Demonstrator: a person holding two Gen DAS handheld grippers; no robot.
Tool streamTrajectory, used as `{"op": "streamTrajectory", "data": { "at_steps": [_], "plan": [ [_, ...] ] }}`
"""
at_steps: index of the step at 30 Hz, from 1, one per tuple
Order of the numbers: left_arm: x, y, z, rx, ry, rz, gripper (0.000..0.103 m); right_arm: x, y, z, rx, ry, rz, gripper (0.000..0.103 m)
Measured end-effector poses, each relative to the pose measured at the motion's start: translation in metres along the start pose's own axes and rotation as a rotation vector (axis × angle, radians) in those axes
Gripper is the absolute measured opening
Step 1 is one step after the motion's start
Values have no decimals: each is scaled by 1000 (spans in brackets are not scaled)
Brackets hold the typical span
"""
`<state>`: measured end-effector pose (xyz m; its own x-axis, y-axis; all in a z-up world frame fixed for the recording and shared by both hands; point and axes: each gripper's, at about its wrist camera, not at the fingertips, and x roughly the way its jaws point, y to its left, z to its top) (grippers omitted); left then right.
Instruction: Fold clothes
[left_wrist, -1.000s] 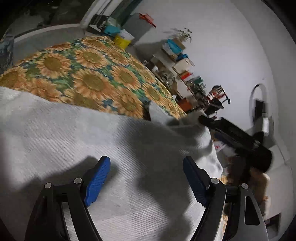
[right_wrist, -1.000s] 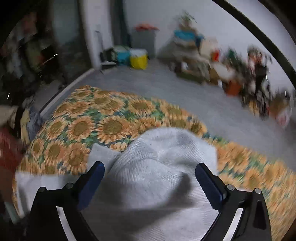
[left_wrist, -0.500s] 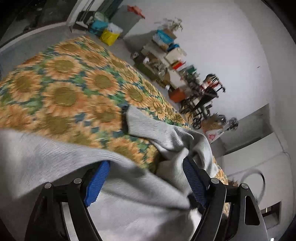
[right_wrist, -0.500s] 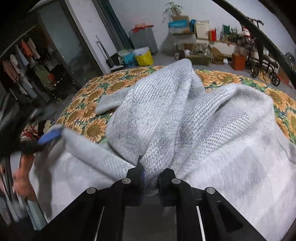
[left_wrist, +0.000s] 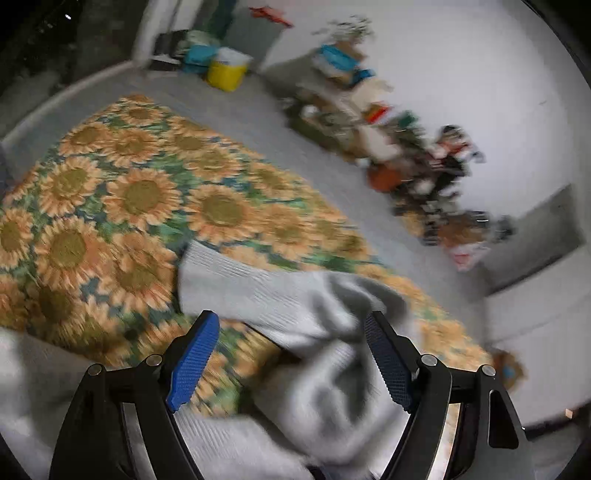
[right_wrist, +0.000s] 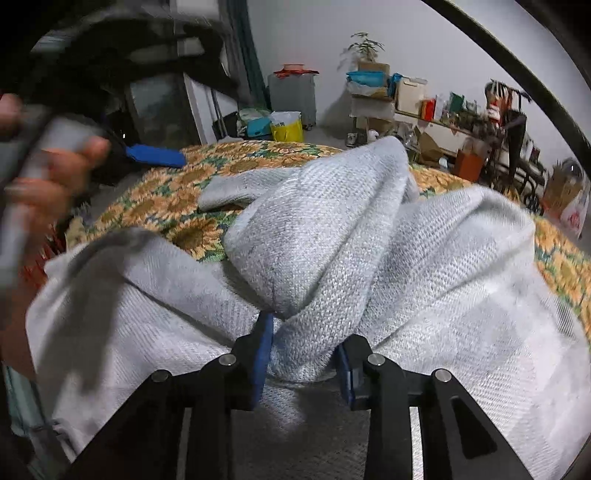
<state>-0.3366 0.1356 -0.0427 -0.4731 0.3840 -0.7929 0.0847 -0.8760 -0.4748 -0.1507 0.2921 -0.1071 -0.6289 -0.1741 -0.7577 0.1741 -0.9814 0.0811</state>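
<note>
Sunflowers cover the widest thing in view, a sunflower bedspread that fills the left and middle of the left wrist frame and shows again as an orange and green band across the middle of the right wrist frame. On it lies the grey knitted sweater, bunched into tall folds that take up the centre and lower half of the right wrist frame. In the left wrist frame the same sweater sits low and centre, one ribbed sleeve end reaching toward the middle of the frame over the flowers.

Beyond the bed, cluttered shelves run along the white wall at upper right, and a yellow bag stands on the floor near upper centre.

At the left edge of the right wrist frame a hand wraps the handle of the left tool, of which one blue pad pokes out over the bedspread.

The left tool stands wide open at the bottom of its own frame, blurred cloth lying between the blue pads without being pinched.

The right tool at bottom centre has a thick fold of the sweater between its pads, which touch the knit on both sides while the jaws are opening.
</note>
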Motion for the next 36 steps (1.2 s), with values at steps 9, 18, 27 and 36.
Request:
{"op": "streamTrajectory", "data": {
  "at_steps": [9, 18, 27, 36],
  "plan": [
    [75, -6, -2, 146, 52, 226, 78, -23, 24, -21, -44, -25, -129, 85],
    [28, 12, -18, 133, -40, 20, 11, -103, -9, -79, 199, -98, -169, 96],
    [-142, -82, -102, 435, -120, -561, 11, -142, -10, -101, 298, -105, -219, 96],
    [-149, -78, -249, 668, 244, -680, 11, -197, -57, -138, 463, -55, -586, 96]
  ]
}}
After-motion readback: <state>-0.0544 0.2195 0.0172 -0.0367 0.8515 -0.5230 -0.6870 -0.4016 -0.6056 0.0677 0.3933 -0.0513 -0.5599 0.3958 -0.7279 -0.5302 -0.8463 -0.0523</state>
